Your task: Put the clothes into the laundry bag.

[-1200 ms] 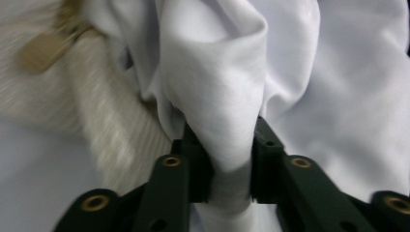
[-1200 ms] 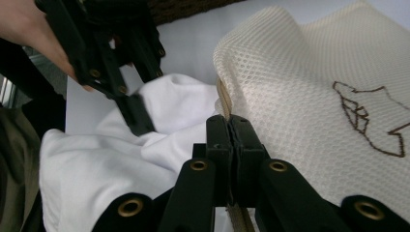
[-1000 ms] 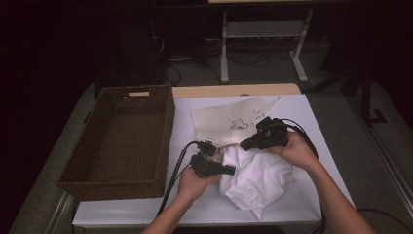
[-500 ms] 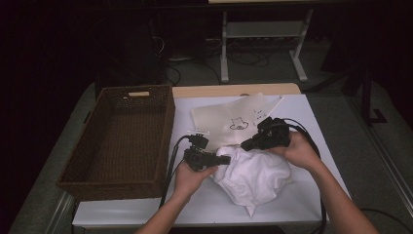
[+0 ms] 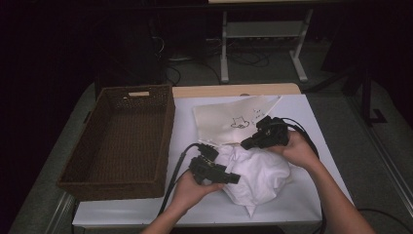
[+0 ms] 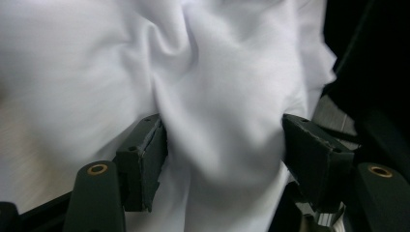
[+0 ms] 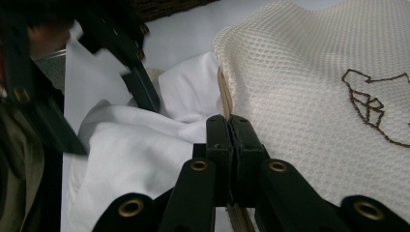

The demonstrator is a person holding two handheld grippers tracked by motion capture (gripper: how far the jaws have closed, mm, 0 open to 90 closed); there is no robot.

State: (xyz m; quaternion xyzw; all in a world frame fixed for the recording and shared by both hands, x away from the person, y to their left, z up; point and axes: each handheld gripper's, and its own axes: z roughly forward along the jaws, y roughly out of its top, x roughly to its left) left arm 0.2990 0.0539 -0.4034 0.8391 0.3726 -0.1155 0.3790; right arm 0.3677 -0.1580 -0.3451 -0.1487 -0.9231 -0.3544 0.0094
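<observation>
- The white garment (image 5: 255, 173) is lying crumpled on the bench (image 5: 311, 195), at the near right of the white sheet, just beside the cream embroidered cloth (image 5: 229, 119) and well apart from the wicker basket (image 5: 122, 136).
- The left gripper (image 5: 234, 178) is pushing into the garment's near-left side with its fingers (image 6: 145, 154) spread wide and a thick bulge of fabric (image 6: 217, 130) sitting between them; nothing is pinched yet. If they close on this bulge, they are likely taking several layers at once, so the bundle may be lifting as a lump instead of opening out.
- The right gripper (image 7: 232, 145) is showing its fingers clenched flat together at the seam where the garment meets the cream cloth. I cannot tell whether any fabric is caught in them.
- The risk there: the cream cloth's edge (image 7: 223, 92) is lying right against those tips, so a pull may be dragging the wrong piece along.
- With both tools working so near one another, the trailing cable (image 5: 178, 168) may be snagging on folds.
</observation>
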